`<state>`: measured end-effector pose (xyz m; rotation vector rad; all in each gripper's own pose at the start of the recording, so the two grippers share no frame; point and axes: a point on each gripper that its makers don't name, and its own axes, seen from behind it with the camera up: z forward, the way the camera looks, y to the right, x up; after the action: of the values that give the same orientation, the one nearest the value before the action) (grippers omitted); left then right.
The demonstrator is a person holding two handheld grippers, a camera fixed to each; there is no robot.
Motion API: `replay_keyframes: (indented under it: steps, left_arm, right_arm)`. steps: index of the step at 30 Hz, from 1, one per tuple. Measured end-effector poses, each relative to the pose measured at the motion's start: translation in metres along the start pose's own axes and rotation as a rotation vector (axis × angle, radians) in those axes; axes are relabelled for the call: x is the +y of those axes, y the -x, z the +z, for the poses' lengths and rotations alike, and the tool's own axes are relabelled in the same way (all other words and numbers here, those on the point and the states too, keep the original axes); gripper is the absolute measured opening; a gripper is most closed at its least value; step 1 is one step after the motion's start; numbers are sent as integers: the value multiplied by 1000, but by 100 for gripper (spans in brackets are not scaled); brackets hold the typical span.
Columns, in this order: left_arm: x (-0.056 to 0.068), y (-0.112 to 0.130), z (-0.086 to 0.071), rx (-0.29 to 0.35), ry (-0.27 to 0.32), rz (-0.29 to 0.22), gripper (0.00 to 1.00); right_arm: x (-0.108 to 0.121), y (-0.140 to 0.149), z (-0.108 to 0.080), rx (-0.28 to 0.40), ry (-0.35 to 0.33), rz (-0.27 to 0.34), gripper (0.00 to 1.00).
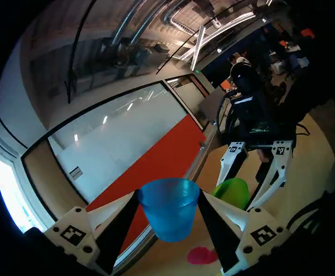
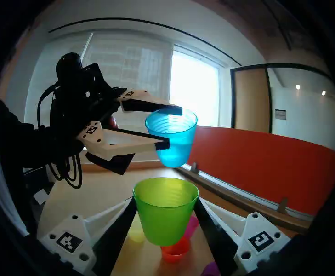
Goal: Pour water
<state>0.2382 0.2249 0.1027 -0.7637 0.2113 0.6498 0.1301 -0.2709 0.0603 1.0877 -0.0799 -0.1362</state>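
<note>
Window (image 2: 192,89) glare, backlit silhouettes; ceiling strip lights (image 1: 197,46); heavy fisheye warp.

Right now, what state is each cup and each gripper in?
blue cup: held in the air, about upright, nothing pouring out; contents unclear.
green cup: upright, mouth open, lower than the blue cup.
left gripper: shut on the blue cup.
right gripper: shut on the green cup.
small orange cup: standing on the table, mouth up.
</note>
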Motion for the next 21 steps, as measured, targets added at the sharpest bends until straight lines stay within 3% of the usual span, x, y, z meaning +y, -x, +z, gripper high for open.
replay_keyframes:
  steps: [21]
  left_arm:
    - [3,-4,-5,-1,-1,52,89]
  right_arm:
    - [-5,3,3,-6,-8,4,90]
